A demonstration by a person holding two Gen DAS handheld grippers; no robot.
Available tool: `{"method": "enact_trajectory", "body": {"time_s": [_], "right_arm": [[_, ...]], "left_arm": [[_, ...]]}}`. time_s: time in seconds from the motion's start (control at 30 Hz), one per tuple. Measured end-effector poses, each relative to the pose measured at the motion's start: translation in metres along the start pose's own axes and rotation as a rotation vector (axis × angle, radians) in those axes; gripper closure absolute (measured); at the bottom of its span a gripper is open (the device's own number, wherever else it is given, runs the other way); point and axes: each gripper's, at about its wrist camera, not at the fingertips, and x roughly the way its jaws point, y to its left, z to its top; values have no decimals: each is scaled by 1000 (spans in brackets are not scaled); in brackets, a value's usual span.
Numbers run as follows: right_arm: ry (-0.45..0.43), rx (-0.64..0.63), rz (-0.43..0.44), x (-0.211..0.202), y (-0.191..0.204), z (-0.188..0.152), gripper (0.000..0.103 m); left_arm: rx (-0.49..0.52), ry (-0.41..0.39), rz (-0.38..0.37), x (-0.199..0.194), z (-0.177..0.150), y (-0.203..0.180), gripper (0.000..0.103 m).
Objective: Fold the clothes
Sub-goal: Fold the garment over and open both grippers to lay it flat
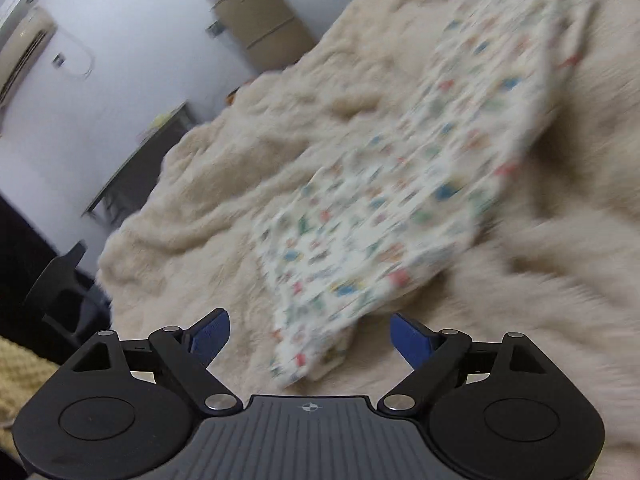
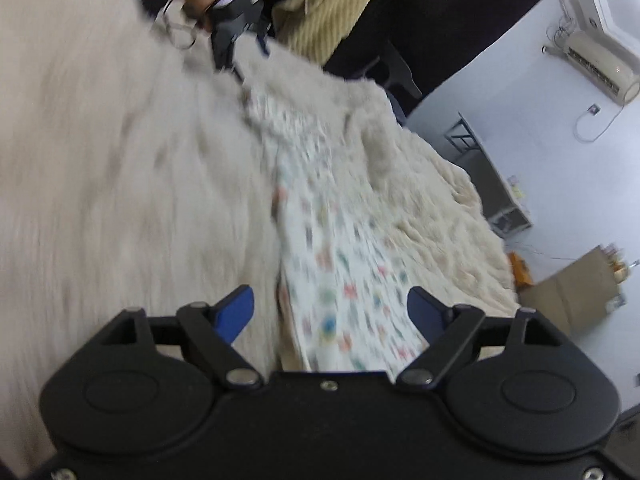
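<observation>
1. Between the blue fingers of the left gripper (image 1: 310, 336), which stand wide apart and hold nothing, lies the near end of a printed garment (image 1: 404, 196); the cloth is not touching either finger.
2. From this gripper the garment stretches forward and to the right, lying flat on a cream fluffy blanket (image 1: 224, 176), and its far part is blurred.
3. Beyond the blanket, to the front-left of the left gripper, a dark table (image 1: 136, 168) stands by the white wall, with a brown cabinet (image 1: 260, 28) further away and an air conditioner (image 1: 24, 52) high on the wall.
4. Between the blue fingers of the right gripper (image 2: 331, 312), also spread wide with nothing in them, the other end of the same garment (image 2: 340, 264) begins, close in front of the gripper body.
5. From there the garment runs straight ahead as a long narrow strip over the blanket (image 2: 120, 184), up to the left gripper (image 2: 236, 20), seen at its far end.
6. To the right of the right gripper, past the blanket's edge, are the table (image 2: 488, 176), the cabinet (image 2: 572, 284) and the air conditioner (image 2: 600, 64).
</observation>
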Motion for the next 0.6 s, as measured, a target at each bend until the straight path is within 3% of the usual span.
{"method": "enact_trajectory", "body": {"time_s": [0.07, 0.17, 0.33, 0.4, 0.5, 0.6], "right_arm": [[0, 59, 31, 15, -5, 19, 20], [22, 99, 70, 24, 1, 35, 24], [66, 180, 115, 62, 11, 63, 33], [66, 231, 131, 77, 12, 68, 42], [78, 247, 134, 94, 18, 67, 47], [94, 256, 104, 101, 29, 58, 50]], "left_arm": [[-7, -99, -52, -23, 16, -13, 14], [25, -182, -88, -42, 42, -38, 7], [197, -282, -150, -52, 92, -101, 5], [236, -318, -173, -49, 110, -127, 5], [236, -332, -150, -36, 125, -150, 5], [197, -366, -105, -28, 133, -169, 15]]}}
